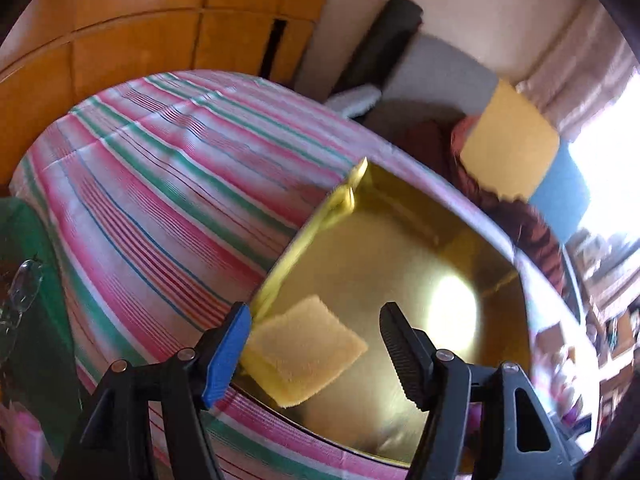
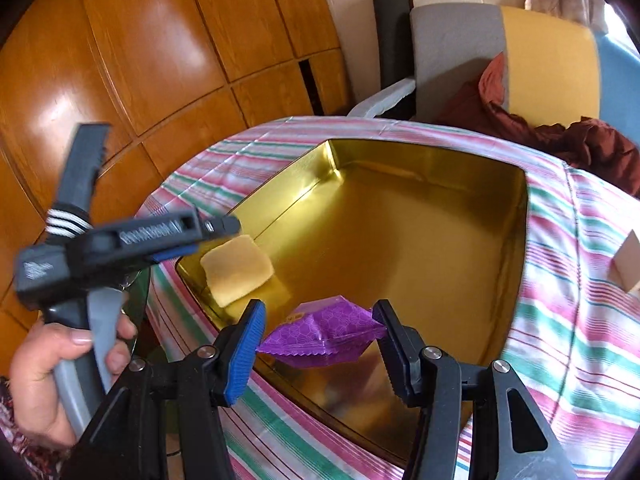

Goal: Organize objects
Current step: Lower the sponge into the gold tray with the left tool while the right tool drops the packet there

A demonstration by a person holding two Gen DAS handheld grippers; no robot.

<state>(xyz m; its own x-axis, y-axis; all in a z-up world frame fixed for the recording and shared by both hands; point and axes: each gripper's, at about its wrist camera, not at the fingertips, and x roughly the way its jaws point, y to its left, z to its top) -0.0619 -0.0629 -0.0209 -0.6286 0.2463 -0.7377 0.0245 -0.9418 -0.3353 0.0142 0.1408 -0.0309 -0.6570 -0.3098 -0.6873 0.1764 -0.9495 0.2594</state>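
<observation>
**Sponge in the tin, purple packet in my right jaws**

Nearest to me on the right wrist camera, my right gripper point(image 2: 318, 344) is clamped on a purple packet point(image 2: 324, 334); both pads press its crinkled ends, and it hangs over the near edge of the gold tin point(image 2: 400, 240). On the left wrist camera, my left gripper point(image 1: 316, 344) has its jaws spread wide with nothing between the pads. The yellow sponge point(image 1: 304, 350) shows between the fingers, but I read it as lying below them, inside the tin point(image 1: 420, 260) at its near left corner, close to the wall.

The right view confirms this: the sponge point(image 2: 236, 272) rests in that corner, free of the left gripper point(image 2: 160, 240), which reaches in from the left just beside it. A hand point(image 2: 60, 364) grips that tool's handle at the lower left.

The tin sits on a table covered in a striped cloth point(image 1: 160, 180) of pink, green and white. A small pale block point(image 2: 628, 264) stands on the cloth at the right edge. Beyond the table I see a chair with grey and yellow cushions point(image 2: 540, 52), a rust-red cloth point(image 2: 560, 128) draped over it, and wooden panelling point(image 2: 160, 60) behind.
</observation>
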